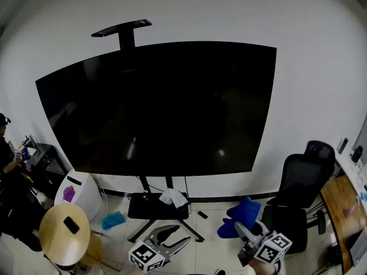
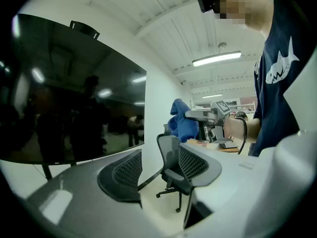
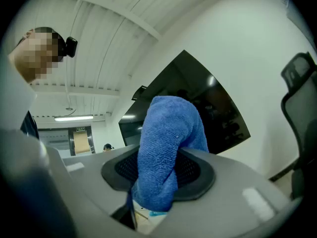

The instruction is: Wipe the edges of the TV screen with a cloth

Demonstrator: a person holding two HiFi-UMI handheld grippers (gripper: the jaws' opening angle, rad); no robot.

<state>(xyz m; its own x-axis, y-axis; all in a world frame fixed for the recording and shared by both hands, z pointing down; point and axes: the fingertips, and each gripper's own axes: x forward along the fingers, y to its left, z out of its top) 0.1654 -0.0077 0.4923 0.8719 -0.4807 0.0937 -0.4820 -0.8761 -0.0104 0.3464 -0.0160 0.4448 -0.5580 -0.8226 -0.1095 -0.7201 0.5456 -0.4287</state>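
Note:
A large dark TV screen point(image 1: 160, 107) on a wheeled stand fills the middle of the head view, against a white wall. My right gripper point(image 1: 243, 228) is low at the bottom right, shut on a blue cloth point(image 1: 241, 216) that bulges out of its jaws. In the right gripper view the blue cloth point(image 3: 166, 152) is pinched between the pads and the TV screen point(image 3: 198, 108) lies beyond it. My left gripper point(image 1: 175, 239) hangs at the bottom centre, open and empty; in its own view the gap between its pads point(image 2: 129, 175) holds nothing, with the TV screen point(image 2: 64, 98) to its left.
A black office chair point(image 1: 301, 182) stands right of the TV. A white tissue point(image 1: 173, 197) lies on the stand's base point(image 1: 143, 206). A round wooden stool point(image 1: 64, 228), a white bin point(image 1: 80, 191) and a teal cloth point(image 1: 112, 220) sit at lower left. A wooden desk point(image 1: 341, 211) is at far right.

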